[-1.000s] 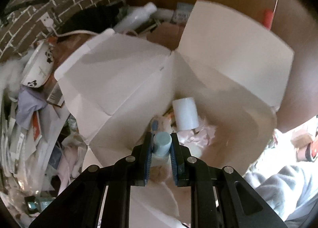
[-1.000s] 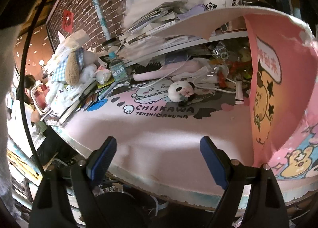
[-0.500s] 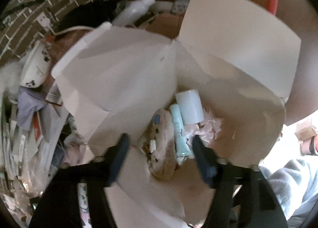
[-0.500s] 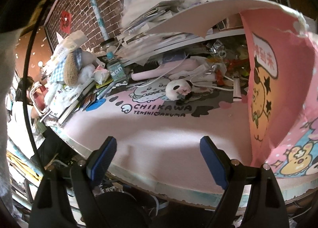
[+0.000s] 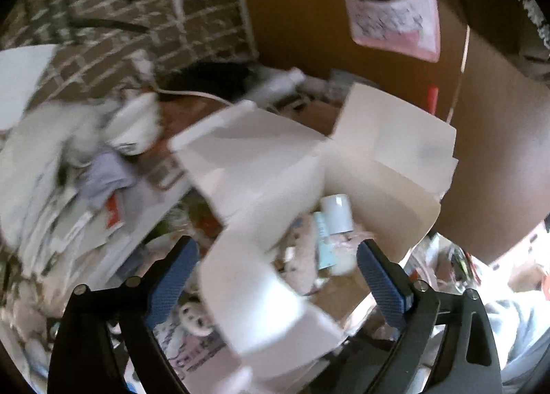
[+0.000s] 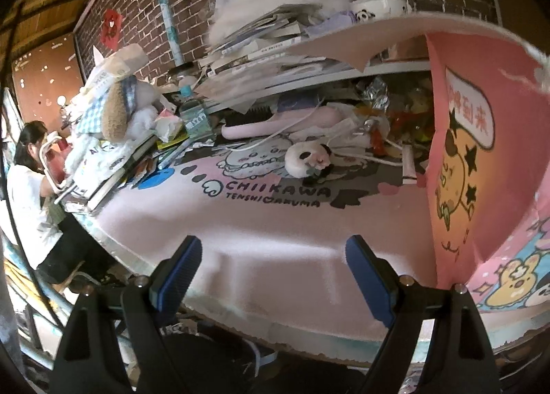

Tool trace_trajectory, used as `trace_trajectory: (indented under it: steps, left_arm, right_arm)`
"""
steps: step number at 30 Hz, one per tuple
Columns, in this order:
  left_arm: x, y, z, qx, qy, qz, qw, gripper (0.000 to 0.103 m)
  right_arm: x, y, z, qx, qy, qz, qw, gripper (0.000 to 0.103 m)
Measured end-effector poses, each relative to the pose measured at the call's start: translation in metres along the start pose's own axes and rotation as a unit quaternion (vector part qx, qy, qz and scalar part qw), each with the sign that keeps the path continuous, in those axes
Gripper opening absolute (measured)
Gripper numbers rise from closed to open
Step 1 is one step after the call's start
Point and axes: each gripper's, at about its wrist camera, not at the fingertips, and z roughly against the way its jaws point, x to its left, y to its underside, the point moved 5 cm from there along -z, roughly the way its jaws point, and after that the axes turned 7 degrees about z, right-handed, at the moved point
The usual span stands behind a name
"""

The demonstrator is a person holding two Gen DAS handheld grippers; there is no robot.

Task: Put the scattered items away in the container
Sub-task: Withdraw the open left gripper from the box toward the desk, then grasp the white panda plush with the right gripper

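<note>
The white cardboard box stands with its flaps thrown open, and down inside it lie a pale blue tube, a white cylinder just beside it, and a tan plush toy on the tube's other side, all crowded together at the bottom. The left gripper hangs above the box, its blue-padded jaws spread wide and holding nothing (this view is smeared, so the finer details are lost). Around the box the desk is heaped with papers, a lilac cloth and a white cable, with a brick wall behind. On the other side, the right gripper sits low at the near edge of a pink cartoon-printed desk mat, jaws equally wide and empty. Farther across the mat rests a small round panda plush, near a pink hairbrush, a clear bottle and a floppy-eared soft toy atop a stack of books. A seated person shows at the far left.
</note>
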Motion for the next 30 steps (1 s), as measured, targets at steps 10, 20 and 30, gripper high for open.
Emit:
trace_trajectory:
  steps: [10,20,30]
  left_arm:
    - [0.079,0.074,0.074,-0.082,-0.1,0.106,0.9859,0.099]
    - [0.134,0.168,0.101,-0.106,-0.17,0.207,0.9577,0.102]
    - [0.141,0.213,0.102,-0.12,-0.144,0.264,0.9463,0.102]
  right_arm:
    - [0.024,-0.009,-0.017,0.007,0.052,0.059,0.997,0.084]
    - [0.033,-0.023,-0.058,0.063,0.11,0.125,0.984,0.084]
    - [0.029,-0.048,-0.091,0.07,0.18,0.146,0.97,0.084]
